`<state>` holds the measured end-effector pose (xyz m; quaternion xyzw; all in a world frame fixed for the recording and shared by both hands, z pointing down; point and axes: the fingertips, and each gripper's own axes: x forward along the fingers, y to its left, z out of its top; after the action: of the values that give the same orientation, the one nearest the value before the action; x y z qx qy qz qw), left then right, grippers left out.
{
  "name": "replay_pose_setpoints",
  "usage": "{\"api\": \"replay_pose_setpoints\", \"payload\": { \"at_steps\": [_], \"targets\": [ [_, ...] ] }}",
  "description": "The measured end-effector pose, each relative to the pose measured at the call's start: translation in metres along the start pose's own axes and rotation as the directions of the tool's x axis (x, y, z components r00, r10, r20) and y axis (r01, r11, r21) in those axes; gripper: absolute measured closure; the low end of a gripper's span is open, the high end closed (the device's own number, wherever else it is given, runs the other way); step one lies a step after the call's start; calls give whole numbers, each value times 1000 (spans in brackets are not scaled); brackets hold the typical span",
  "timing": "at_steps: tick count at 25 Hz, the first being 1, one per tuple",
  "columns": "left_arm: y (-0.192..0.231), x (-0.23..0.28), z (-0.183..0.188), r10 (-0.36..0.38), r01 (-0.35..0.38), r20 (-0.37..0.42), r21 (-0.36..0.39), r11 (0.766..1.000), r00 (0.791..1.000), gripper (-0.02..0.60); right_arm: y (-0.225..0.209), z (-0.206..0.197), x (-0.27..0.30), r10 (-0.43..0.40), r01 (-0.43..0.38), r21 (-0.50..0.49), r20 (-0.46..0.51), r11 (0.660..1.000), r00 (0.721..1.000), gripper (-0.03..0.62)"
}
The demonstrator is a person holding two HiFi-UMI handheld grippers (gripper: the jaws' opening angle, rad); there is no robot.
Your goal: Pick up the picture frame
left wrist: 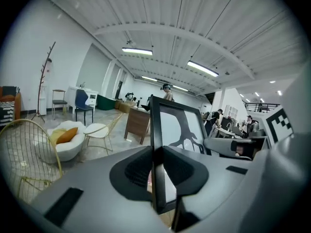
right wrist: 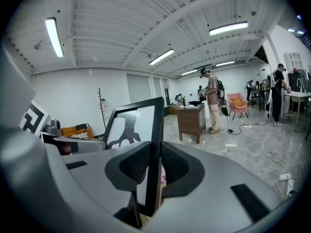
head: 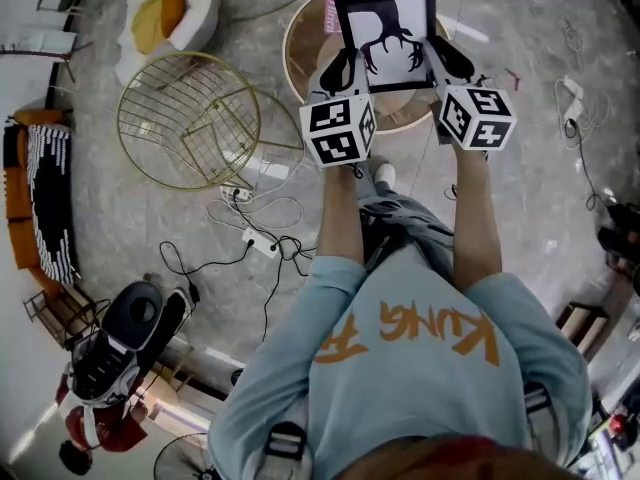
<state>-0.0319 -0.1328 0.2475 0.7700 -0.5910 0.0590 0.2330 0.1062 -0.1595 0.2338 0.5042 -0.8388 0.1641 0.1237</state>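
A black picture frame [head: 386, 38] with a white print of a dark antler shape hangs in the air above a round wooden table [head: 300, 38]. My left gripper [head: 345, 68] is shut on its left edge and my right gripper [head: 440, 56] is shut on its right edge. In the left gripper view the frame's black edge [left wrist: 156, 159] stands upright between the two dark pads. In the right gripper view the frame [right wrist: 154, 154] is clamped the same way, with the other gripper [right wrist: 73, 144] visible beyond it.
A gold wire chair [head: 185, 118] stands to the left of the table, with a white cushioned seat [head: 165, 13] beyond it. Cables and a power strip [head: 262, 243] lie on the marble floor. People stand by desks [right wrist: 190, 120] farther off in the room.
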Motion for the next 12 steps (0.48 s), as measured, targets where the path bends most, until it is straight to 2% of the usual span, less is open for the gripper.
{"api": "replay_pose_setpoints", "payload": {
  "at_steps": [6,12],
  "targets": [
    [-25,-5,63,-41,34,103,69,997,994,500,-7,64,-17,17,-13,-36,117,999,993,523],
    [-29,5,118,-70,45,180,141,989,981,500,-12,115,-7,29,-21,-40,217,999,976,523]
  ]
}}
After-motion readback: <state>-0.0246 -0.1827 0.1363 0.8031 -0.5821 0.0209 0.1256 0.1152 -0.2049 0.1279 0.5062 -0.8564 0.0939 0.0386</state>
